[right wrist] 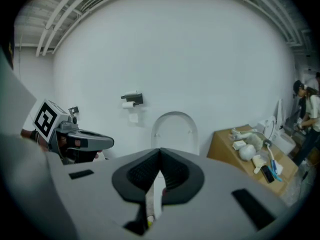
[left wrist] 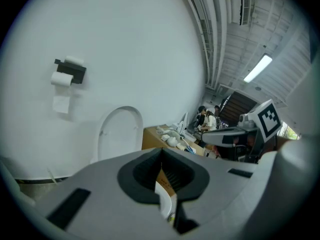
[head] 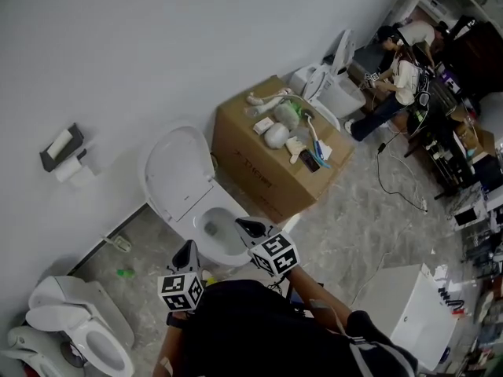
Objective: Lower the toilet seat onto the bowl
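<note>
— Left gripper (head: 187,250) and right gripper (head: 250,228) are both held low in front of the person, one on either side of the near end of the bowl (head: 198,220). Each has its jaws pressed together with nothing between them.

— And the toilet seat (head: 177,170)?

— Upright, leaning back toward the wall (head: 157,38), above the open bowl. Neither gripper touches it.

— What crowds the spot?

— On the right, a cardboard box (head: 263,175) stands just beside the toilet, close to the seat's right edge. Its top is littered with clutter (head: 287,128): small white and green items and a blue-handled brush. Beyond it sits another toilet (head: 330,89) with its lid up, and past that a person (head: 397,85) bends over near some desks.

— The other side?

— More room there. A paper holder (head: 63,149) hangs on the wall to the left, well apart from the seat. A spare toilet (head: 86,332) sits in the near left corner, and a green scrap (head: 124,272) lies on the floor in between; I can't make out what it is.

— And to the right of the one holding the grippers?

— A white cabinet (head: 413,309), with bare marbled floor (head: 354,226) between it and the box, and a black cable (head: 393,185) trailing farther off.

— The seat's way down?

— The space in front of the seat, down to the bowl's rim, is open.
</note>
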The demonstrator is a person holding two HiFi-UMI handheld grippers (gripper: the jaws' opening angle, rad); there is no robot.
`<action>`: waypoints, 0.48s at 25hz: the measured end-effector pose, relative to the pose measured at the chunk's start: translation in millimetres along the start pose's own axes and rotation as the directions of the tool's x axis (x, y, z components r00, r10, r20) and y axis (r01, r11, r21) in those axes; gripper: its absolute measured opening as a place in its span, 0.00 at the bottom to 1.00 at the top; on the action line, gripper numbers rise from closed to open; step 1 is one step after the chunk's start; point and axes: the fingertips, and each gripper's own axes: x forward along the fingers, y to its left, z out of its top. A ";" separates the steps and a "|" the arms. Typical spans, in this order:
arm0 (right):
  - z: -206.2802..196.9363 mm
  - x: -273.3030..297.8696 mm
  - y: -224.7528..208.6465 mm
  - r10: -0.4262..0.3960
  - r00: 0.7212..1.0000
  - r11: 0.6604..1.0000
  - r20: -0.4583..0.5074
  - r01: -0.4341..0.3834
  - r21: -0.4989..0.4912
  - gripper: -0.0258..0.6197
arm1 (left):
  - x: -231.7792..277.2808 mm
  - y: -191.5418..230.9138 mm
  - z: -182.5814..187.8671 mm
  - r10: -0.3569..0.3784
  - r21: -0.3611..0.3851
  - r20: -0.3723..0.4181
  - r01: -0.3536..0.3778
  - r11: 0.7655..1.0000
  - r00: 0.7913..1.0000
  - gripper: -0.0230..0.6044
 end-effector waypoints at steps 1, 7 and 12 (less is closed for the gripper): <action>-0.3 0.5 1.8 0.004 1.000 1.000 -0.001 -0.004 -0.003 0.03 | -1.3 1.1 -1.1 0.004 -0.004 0.001 -0.004 1.000 1.000 0.06; -1.0 -2.3 6.8 0.013 1.000 1.000 -0.015 -0.014 -0.028 0.03 | -9.1 2.4 -4.9 0.019 -0.028 0.000 -0.019 0.999 1.000 0.06; 12.3 -2.5 -6.7 -0.007 1.000 0.996 -0.011 0.006 -0.094 0.03 | -24.3 24.2 -7.5 0.082 -0.107 0.029 -0.079 0.991 0.996 0.06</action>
